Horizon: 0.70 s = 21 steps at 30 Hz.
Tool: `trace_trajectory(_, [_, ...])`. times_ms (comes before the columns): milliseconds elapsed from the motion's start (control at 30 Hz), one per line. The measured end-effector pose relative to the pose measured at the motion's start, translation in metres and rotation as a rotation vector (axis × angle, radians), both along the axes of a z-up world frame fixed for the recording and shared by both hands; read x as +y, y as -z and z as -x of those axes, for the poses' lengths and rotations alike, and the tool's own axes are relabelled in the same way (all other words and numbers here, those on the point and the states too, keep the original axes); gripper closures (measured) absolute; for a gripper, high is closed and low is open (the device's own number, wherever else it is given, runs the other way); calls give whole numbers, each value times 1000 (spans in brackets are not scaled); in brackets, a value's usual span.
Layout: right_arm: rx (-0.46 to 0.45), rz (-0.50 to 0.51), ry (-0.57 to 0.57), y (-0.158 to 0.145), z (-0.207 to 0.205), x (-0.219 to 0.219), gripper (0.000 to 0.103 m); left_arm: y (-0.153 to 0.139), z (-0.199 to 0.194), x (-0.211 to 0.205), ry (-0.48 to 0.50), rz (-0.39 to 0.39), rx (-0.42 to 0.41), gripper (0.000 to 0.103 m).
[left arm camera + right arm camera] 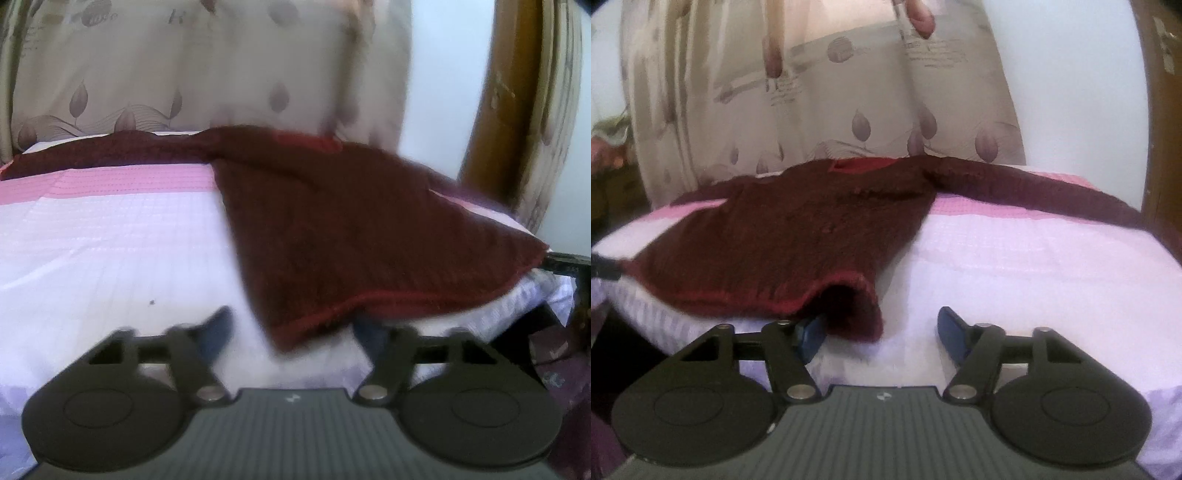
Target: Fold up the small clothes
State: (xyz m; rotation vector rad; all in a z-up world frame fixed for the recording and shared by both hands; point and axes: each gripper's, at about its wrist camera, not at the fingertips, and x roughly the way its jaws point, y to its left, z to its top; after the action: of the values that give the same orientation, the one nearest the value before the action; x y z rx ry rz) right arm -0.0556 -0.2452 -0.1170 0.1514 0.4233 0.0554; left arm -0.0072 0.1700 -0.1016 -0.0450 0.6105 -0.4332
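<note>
Nearest the lens in each wrist view is the ribbed grey gripper body w/ two black round hubs and black linkage arms running to blue finger pads. The left gripper (291, 325) stands about half open, jaws apart, straddling the near corner of the dark maroon knitted sweater (351, 229). One pad (218, 328) is clear on the sheet; the other is tucked under the hem, so whether it touches the fabric I cannot tell (blurred there). Nothing looks pinched yet.

The right gripper (882, 328) is likewise at a middling width. Its left pad (809, 332) sits at the drooping hem corner, just beside or under it; the right pad (951, 332) is on bare sheet, well apart from the cloth. No grip visible.

The sweater lies spread flat, front down or up I can't say, on a pink-and-lilac checked bedsheet (1034, 266), neckline far, hem toward the cameras, sleeves trailing outward along the far edge. Beige leaf-print curtain (812, 110) hangs behind.

Judgement: each gripper is lined up on one hem corner, prob. so both can take the bottom edge together and carry it toward the neckline (first fold, not yet begun). The thick knit may bunch, so a deep bite seems wise.
</note>
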Motion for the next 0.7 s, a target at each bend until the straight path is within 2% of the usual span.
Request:
trace_trajectory(33, [4,-2,8,0,-4,1,53,1,-3,1,-6,18,-2,61])
trace_trajectory(100, [9,4,43,1,-9,3,81,2,-7,5,-9,87,20,72])
trace_trajectory(133, [9,-15,53,1,-10,2,90,2,-7,7,-14,114,25,72])
trace_trajectory(200, [0,-48,63,-1,-11,3,91,3,-3,3,-35,105,6,72])
trace_trajectory(333, [-6,-31,87,0,-8,5,90,6,9,-9,-67,56,-65,71])
trace_trajectory(400, [0,-17,90,3,-9,6,87,9,8,-12,-74,60,-66,71])
trace_trajectory(467, [-8,-48,99,6,-10,5,83,12,7,-10,-87,86,-59,71])
trace_trajectory(500, [-8,-73,102,7,-11,3,83,12,4,-8,-91,108,-50,75])
trace_trajectory(533, [-4,-97,107,7,-13,2,83,10,1,-3,-103,151,-36,92])
trace_trajectory(567, [4,-114,112,6,-16,2,83,6,-1,3,-127,188,-27,95])
trace_trajectory(600, [15,-143,117,3,-17,0,92,-1,-2,7,-154,193,-46,96])
trace_trajectory(633, [19,-193,120,-1,-18,-3,95,-14,0,11,-184,177,-89,96])
trace_trajectory(700, [-8,-274,119,-15,-12,-8,95,-42,5,21,-222,181,-164,96])
